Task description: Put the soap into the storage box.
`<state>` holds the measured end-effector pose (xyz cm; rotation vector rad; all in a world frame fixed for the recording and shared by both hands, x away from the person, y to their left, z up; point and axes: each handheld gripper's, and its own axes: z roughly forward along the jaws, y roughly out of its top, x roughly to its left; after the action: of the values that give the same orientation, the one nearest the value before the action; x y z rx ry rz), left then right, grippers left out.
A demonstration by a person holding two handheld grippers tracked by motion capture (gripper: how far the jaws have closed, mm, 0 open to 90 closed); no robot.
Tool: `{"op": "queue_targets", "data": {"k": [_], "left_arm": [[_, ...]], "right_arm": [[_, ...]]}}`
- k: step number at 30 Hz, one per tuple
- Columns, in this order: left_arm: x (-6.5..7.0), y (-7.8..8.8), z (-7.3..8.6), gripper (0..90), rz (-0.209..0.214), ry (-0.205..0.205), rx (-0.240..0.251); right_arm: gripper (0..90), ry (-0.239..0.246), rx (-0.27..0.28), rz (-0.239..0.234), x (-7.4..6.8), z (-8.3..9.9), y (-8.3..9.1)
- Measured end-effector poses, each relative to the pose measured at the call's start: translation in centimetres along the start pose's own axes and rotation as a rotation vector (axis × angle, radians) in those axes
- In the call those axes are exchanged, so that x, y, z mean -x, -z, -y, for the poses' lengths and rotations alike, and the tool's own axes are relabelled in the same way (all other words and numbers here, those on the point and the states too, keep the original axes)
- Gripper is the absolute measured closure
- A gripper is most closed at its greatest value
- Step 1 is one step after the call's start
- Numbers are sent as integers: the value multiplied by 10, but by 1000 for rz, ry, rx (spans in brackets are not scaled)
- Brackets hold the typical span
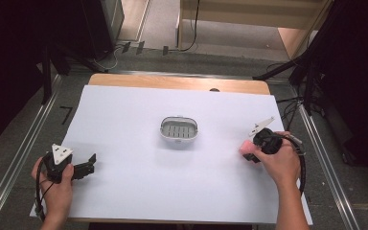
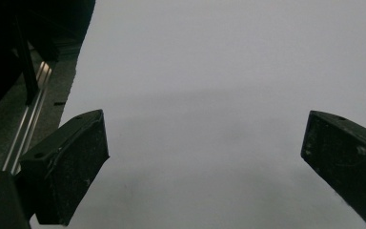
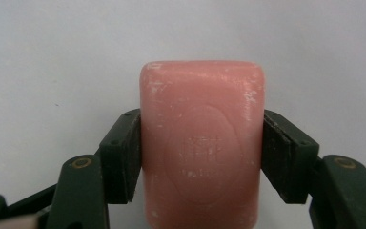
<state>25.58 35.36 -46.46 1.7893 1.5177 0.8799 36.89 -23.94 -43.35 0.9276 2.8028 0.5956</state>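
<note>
Nearest you, at the front left of the white sheet (image 1: 139,182) covering the table, your left hand (image 1: 57,189) held the left gripper (image 1: 87,168) low over the paper, its jaws spread wide with nothing between them; the left gripper view showed only bare sheet between the two black jaws, with the table's metal edge rail (image 2: 28,129) off to one side. At the front right, a little farther in, your right hand (image 1: 280,163) held the right gripper (image 1: 250,154) with its jaws pressed against both long sides of a pink soap bar (image 3: 202,143), so the bar was clamped between the pads (image 3: 121,155). In the high view the soap bar (image 1: 246,148) sat at the gripper's tip just over the sheet, though I could not tell whether it touched the paper. Farther in, near the middle of the sheet and well apart from both grippers, stood a white oval soap dish (image 1: 179,129) with a slotted grey insert, nothing in it. Beyond the sheet ran the table's bare wooden far edge (image 1: 177,82).
</note>
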Motion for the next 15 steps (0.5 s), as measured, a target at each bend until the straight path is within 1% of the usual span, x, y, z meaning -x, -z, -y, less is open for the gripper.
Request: {"op": "queue_targets", "data": {"k": [3, 4, 9, 12, 15], "left_arm": [[0, 0, 0, 25, 0, 1, 0], [0, 0, 0, 25, 1, 0, -1], [0, 0, 0, 25, 2, 0, 2], [1, 0, 0, 25, -3, -3, 3], [0, 0, 0, 25, -1, -4, 3]], "right_arm": [[388, 23, 7, -5, -4, -7, 3], [388, 38, 11, -4, -6, -12, 5], [389, 57, 31, -14, -10, -23, 8], [389, 85, 34, -27, -14, -33, 7], [389, 91, 39, -31, -16, -37, 7]]}}
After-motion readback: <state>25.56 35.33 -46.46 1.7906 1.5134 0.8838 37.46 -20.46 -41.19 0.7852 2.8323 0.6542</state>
